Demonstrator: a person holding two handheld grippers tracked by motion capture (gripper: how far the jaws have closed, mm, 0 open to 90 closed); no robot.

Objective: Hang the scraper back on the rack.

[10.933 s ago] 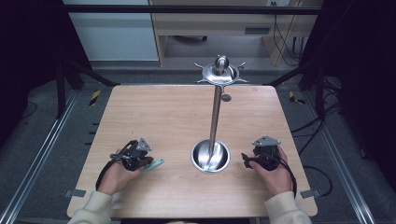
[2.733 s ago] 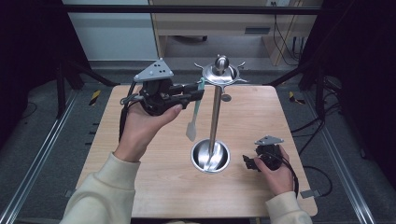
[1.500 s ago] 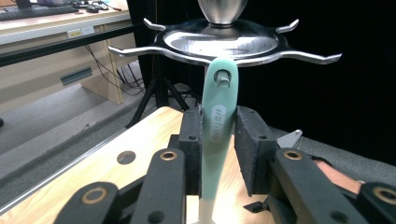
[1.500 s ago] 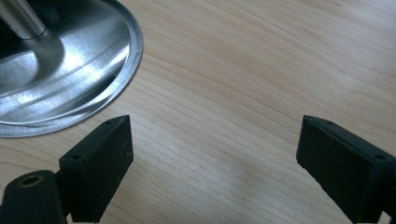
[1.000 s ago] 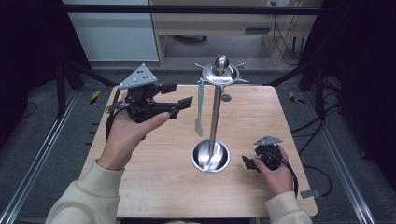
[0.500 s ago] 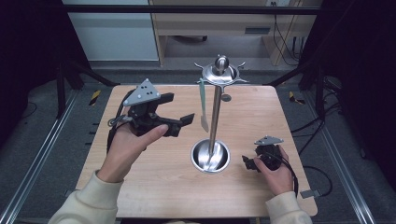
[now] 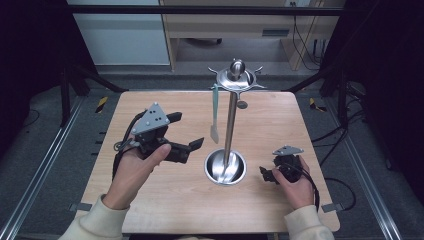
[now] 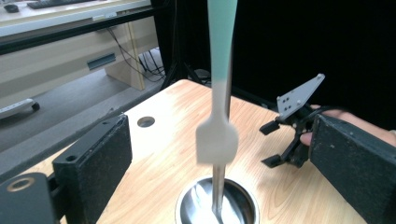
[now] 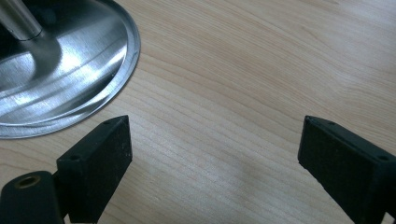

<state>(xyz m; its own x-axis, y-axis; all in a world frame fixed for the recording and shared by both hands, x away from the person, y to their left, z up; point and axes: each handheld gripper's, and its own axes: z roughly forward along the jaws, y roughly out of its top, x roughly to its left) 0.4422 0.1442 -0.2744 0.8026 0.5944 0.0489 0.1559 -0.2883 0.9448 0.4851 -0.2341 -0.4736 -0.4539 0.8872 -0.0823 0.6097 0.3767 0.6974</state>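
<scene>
Bench (image 7: 150, 210): pale wood-grain top with a small round hole near its far edge, on a dark metal frame.

Left gripper (image 7: 192, 146): held in the person's left hand (image 7: 134, 167) above the left half of the bench, a grey three-cornered plate on top, cable looping at its rear. It points right, toward the stand. Jaws parted wide, having just been opening; nothing is pressed between the pads. In the left gripper view the two black jaws sit at the bottom corners, with the spatula and stand showing farther off between them, clear of both.

Spatula (image 7: 215, 112): teal handle, pale flat blade. It hangs upright, blade down, from a hook on the left of the stand's crown, just beside the post and well above the dish. The left gripper view shows the blade (image 8: 217, 140) in front of the post, its lower edge just above the dish; the blade is blurred there.

Stand (image 7: 230, 125): polished metal post rising from a round, shallow metal dish (image 7: 225, 167) at bench centre, topped by a knob and a crown of short hooks.

Right gripper (image 7: 265, 173): resting low on the right part of the bench in the person's right hand (image 7: 295, 187), pointing left, near the dish but apart from it. Jaws spread wide over bare wood in the right gripper view, with the dish rim (image 9: 133, 51) at upper left; nothing is between them.
</scene>
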